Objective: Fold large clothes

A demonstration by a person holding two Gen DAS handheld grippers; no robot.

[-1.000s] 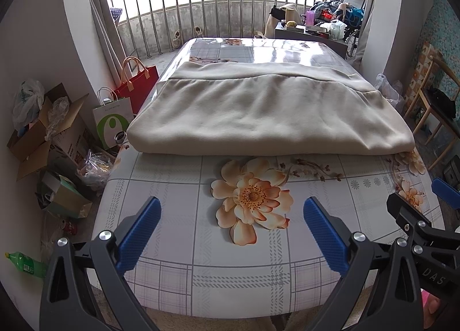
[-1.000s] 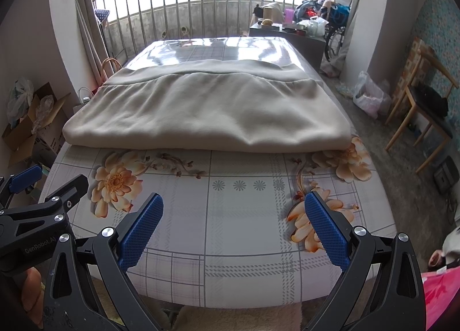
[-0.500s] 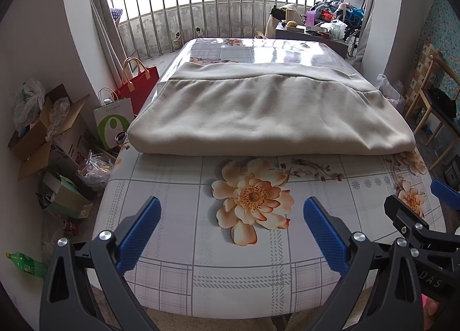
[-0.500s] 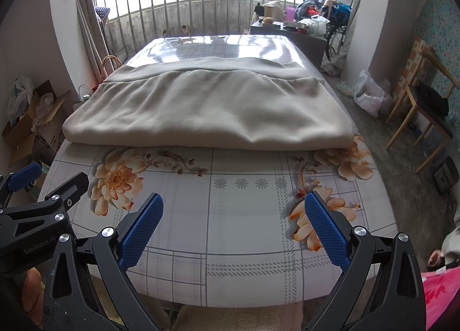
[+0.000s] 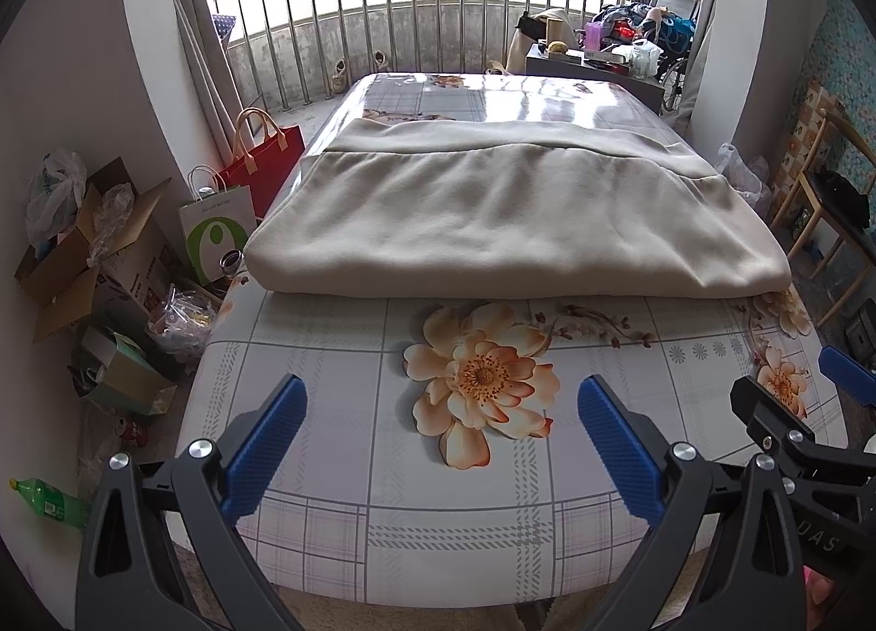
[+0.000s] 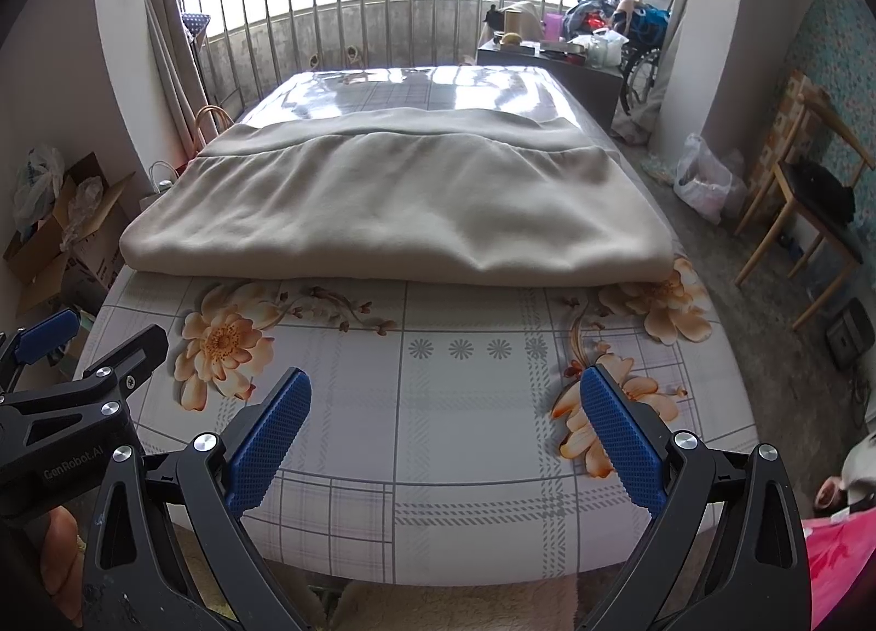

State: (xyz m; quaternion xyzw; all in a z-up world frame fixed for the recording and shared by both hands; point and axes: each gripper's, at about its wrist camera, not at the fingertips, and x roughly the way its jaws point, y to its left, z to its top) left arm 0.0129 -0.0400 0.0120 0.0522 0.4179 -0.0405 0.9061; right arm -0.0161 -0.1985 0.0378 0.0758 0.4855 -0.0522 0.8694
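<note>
Barely any change over the last second: both views drift slightly. Left gripper (image 5: 441, 425) and right gripper (image 6: 446, 425) spread wide, holding nothing, over the table's (image 5: 339, 466) near edge. Garment (image 5: 509, 225) folded mid-table, untouched. Looks like a pause; fold possibly finished.

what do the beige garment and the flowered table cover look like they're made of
The beige garment looks like thick, soft fleece or sweatshirt knit: matte, with rounded, puffy folded edges and a ribbed-looking band along the far side. The flowered table cover seems to be smooth plastic or oilcloth, since its far end shines with window glare.
</note>
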